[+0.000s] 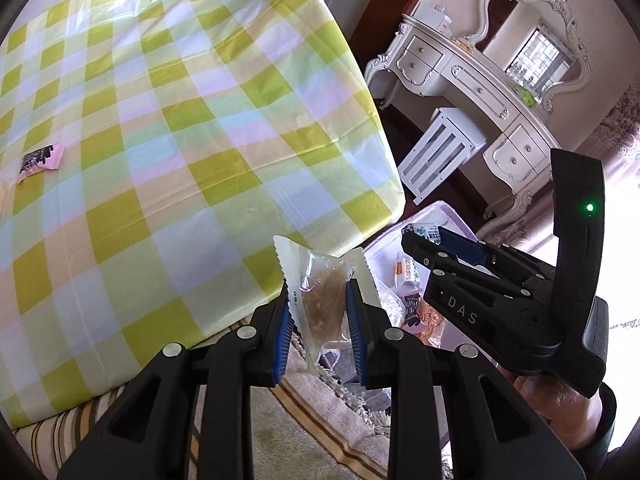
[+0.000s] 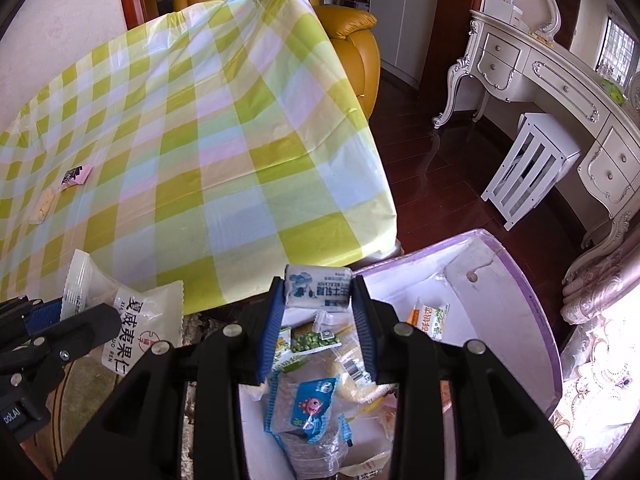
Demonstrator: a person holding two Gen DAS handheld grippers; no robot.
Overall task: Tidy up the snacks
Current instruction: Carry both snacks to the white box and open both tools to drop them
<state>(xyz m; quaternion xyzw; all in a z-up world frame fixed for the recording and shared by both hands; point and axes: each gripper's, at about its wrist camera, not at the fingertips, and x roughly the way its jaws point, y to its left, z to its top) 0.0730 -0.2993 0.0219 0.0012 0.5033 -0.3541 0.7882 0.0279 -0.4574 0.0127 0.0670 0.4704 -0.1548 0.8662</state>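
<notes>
The left gripper (image 1: 320, 312) is clamped on a clear snack packet (image 1: 324, 292) with a brown cake inside, its long axis upright between the blue pads. The right gripper (image 2: 318, 300) is clenched on a small white wrapped snack bar (image 2: 318, 292) with blue print, lying crosswise between the jaws.

Directly below and beyond the right gripper sits the purple-rimmed white box (image 2: 532, 300), open and already holding many snack packets (image 2: 308, 404). The box lies to the right of the left gripper, off the corner of the checked tablecloth (image 2: 224, 152), so the right hand is the nearer one and probably needs only to lower and let go.

In the right wrist view the clear packet shows Chinese print reading 夏威夷果仁 with small Latin letters, partly hidden. The right gripper's body reads "DAS" in the left wrist view. The bar's print is too small to read.

A pink and black packet (image 2: 76, 176) and a pale yellow snack (image 2: 43, 205) remain far across the cloth, well apart from both grippers.
</notes>
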